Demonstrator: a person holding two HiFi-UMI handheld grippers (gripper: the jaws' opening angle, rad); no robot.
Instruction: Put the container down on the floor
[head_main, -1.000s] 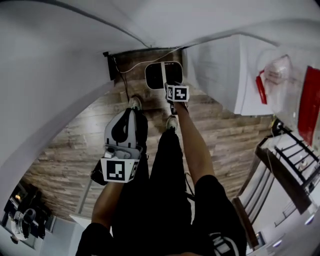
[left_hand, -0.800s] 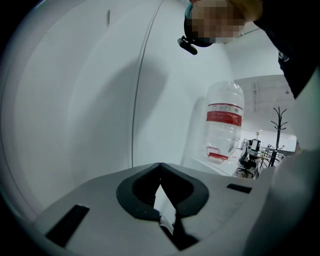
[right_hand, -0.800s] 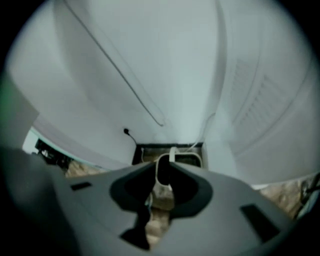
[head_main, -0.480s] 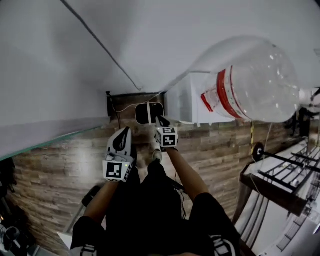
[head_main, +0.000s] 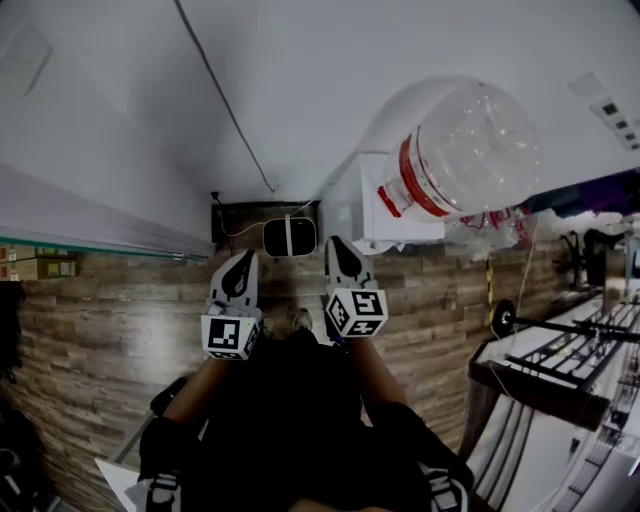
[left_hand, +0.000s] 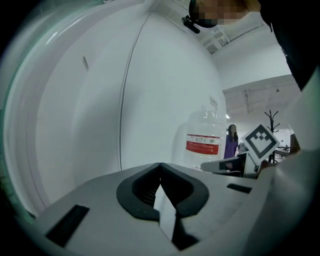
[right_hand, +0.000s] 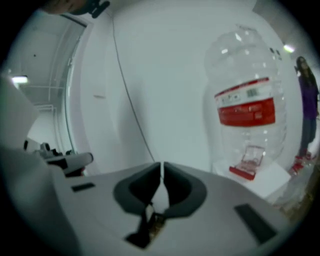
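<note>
Since a second ago the right gripper (head_main: 336, 247) has come up from the container (head_main: 290, 237) and now sits level with the left gripper (head_main: 244, 262), which has also risen. The container is left alone on the wood floor (head_main: 110, 330) by the wall, beyond the person's shoe (head_main: 301, 320). The right jaws have just been closing and are now pressed together on nothing, and the left jaws are also together and empty. The container's inside looks dark, its contents unreadable; a clear, red-labelled bottle (head_main: 462, 150) stands on a white box (head_main: 352, 215) to the right, and whether anything is in it I cannot tell.
</note>
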